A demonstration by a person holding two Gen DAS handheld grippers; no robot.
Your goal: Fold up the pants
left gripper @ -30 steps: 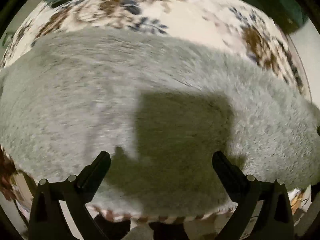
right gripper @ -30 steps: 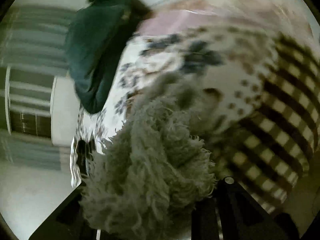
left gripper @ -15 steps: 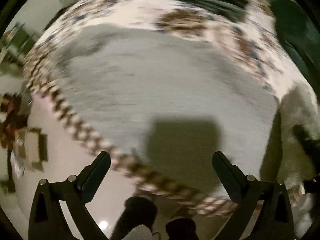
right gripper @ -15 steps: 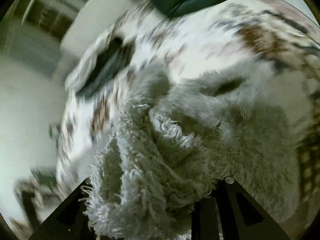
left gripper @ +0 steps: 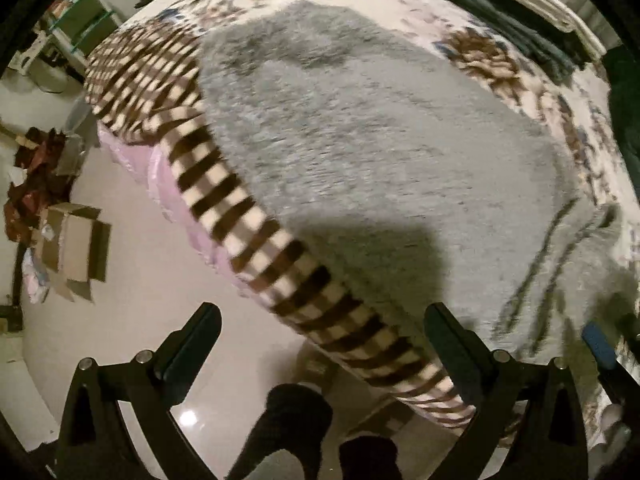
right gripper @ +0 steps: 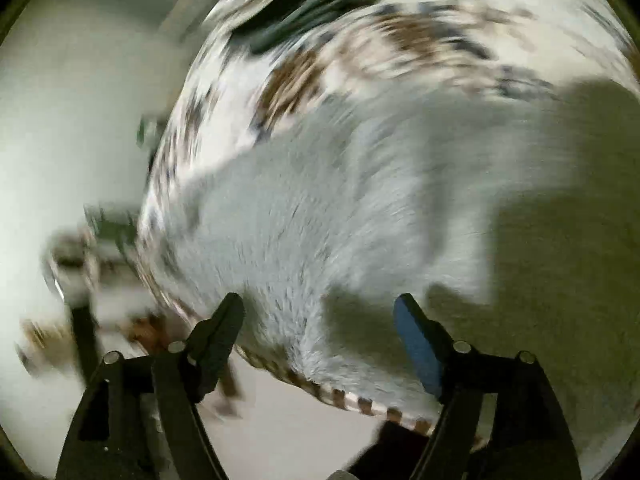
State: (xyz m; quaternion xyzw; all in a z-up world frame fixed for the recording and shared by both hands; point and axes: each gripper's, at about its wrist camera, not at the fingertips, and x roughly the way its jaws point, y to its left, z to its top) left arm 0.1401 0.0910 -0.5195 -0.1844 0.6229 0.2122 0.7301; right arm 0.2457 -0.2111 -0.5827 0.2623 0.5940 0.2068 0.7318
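Note:
The fluffy grey pants [left gripper: 384, 152] lie spread flat on the bed, reaching its near edge; they also fill the blurred right wrist view [right gripper: 360, 208]. My left gripper [left gripper: 322, 334] is open and empty, held above the bed's near edge. My right gripper [right gripper: 320, 320] is open and empty just above the pants' near edge; its blue-padded finger shows at the lower right of the left wrist view [left gripper: 598, 344].
The bed has a floral cover [left gripper: 500, 60] with a brown-checked border [left gripper: 248, 216]. Dark green clothes and folded pale cloth [left gripper: 532, 4] lie at the far side. Cardboard boxes [left gripper: 72, 240] and clutter sit on the floor to the left. A person's dark-socked feet [left gripper: 296, 412] stand below.
My right gripper has let go of the bunched pants and opened; the pants now lie flat. Both grippers have pulled back toward the bed's near edge.

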